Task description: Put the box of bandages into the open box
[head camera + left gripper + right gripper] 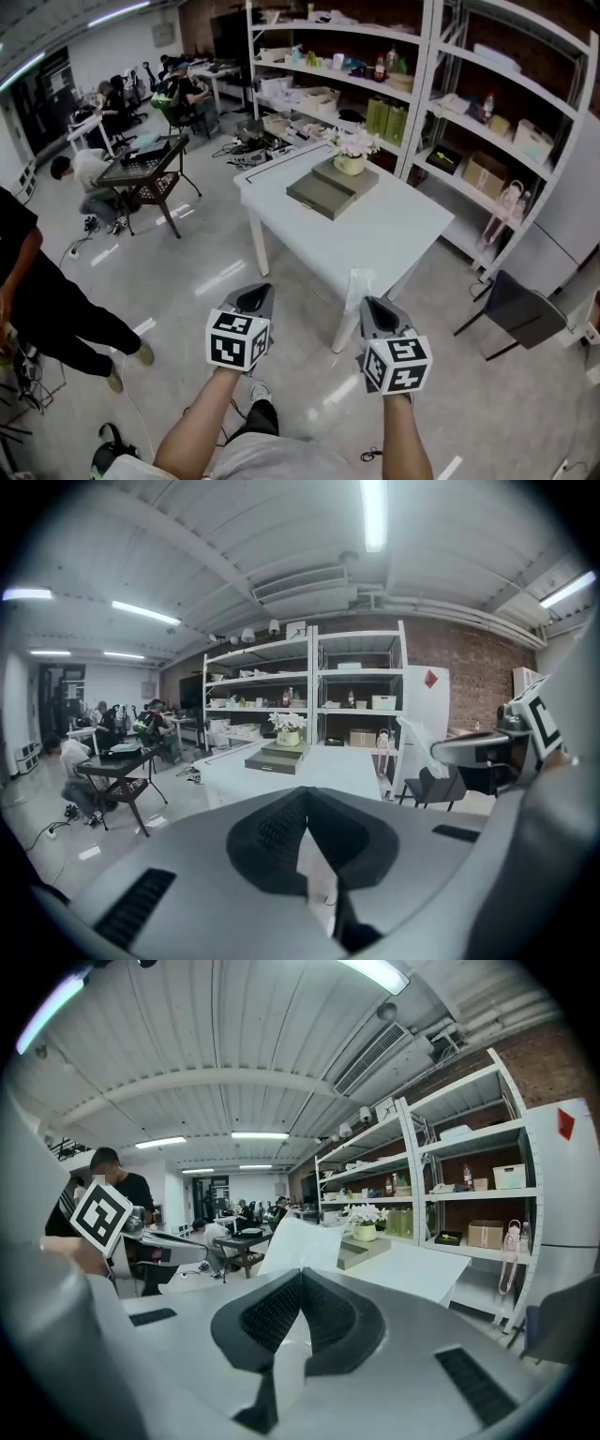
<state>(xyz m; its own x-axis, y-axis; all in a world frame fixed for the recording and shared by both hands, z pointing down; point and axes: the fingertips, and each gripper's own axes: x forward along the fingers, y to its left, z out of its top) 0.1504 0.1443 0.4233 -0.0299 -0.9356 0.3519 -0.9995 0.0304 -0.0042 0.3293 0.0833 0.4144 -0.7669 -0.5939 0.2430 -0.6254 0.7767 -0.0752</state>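
Note:
A white table (394, 234) stands ahead of me, a good way from both grippers. On its far left part lie two flat grey boxes (323, 194), one partly on the other, with a small pot of flowers (351, 157) behind them. From here I cannot pick out a box of bandages or tell whether a box is open. My left gripper (255, 294) and right gripper (372, 306) hover side by side over the floor short of the table, both shut and empty. The grey boxes (275, 757) appear small and distant past the left gripper (305, 793). They also lie far beyond the right gripper (301, 1273), as the grey boxes (364, 1252).
White shelving (422, 103) full of goods runs behind the table. A dark chair (514, 309) stands to the right of it, by a white cabinet (572, 216). A person (42, 300) stands at the left. A black folding table (142, 169) and seated people are farther back left.

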